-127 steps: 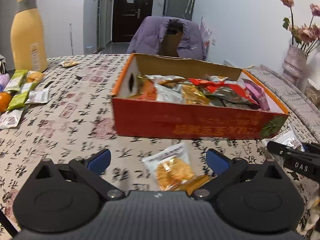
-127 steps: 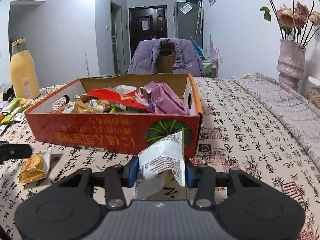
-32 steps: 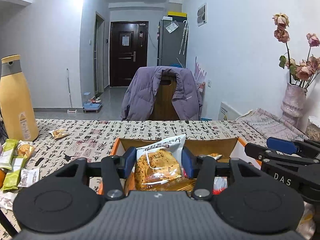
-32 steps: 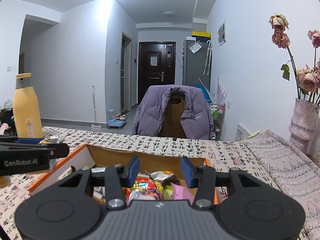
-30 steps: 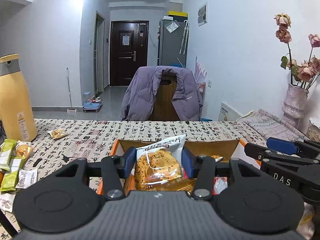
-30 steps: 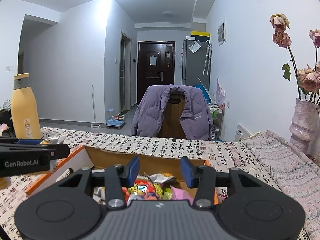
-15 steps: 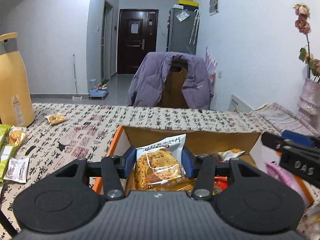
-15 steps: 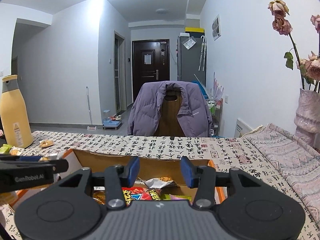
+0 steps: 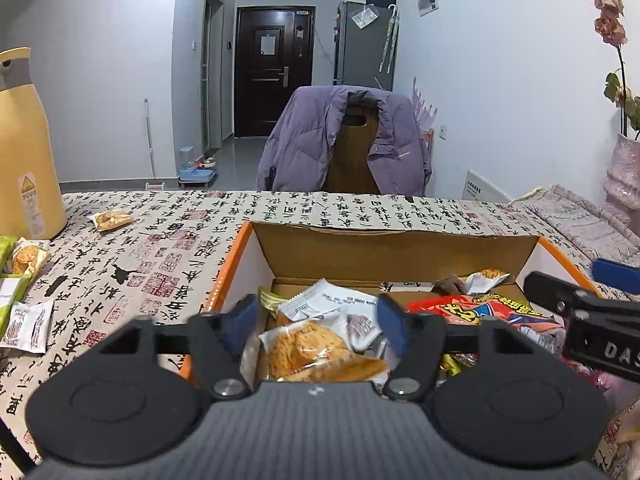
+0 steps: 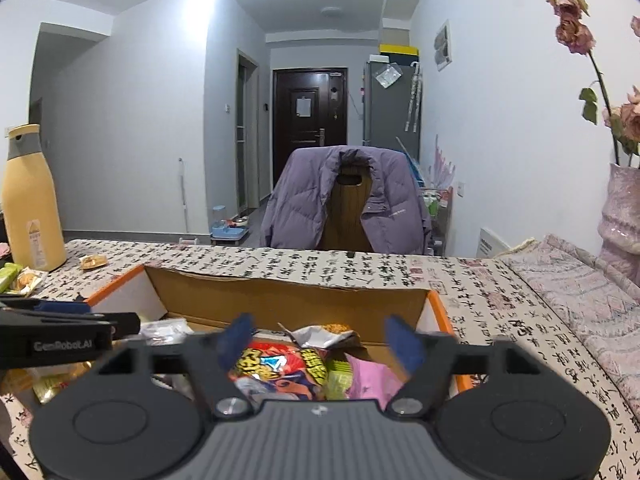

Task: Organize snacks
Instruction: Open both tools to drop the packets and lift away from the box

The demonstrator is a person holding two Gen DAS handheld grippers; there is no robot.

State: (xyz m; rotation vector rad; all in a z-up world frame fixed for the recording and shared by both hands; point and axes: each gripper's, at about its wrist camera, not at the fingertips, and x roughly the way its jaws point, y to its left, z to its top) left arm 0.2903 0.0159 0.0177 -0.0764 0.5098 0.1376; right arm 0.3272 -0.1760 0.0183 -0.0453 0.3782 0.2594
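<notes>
Calligraphy-print tablecloth (image 9: 280, 208) covers the table. Nearest, over the orange cardboard box (image 9: 224, 280), the left gripper (image 9: 318, 316) is opening; its biscuit packet (image 9: 316, 350) lies inside the box, clear of the pads. Right gripper (image 10: 320, 338) is opening too, nothing between its jaws. Left of the box, several snack packets (image 9: 26, 322) remain, one stray packet (image 9: 110, 219) farther off. Judgement: mostly filled, unfinished.

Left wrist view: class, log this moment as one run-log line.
left gripper: jaws opening, over box | cracker packet: between jaws, unclamped | right gripper: jaws opening, empty
</notes>
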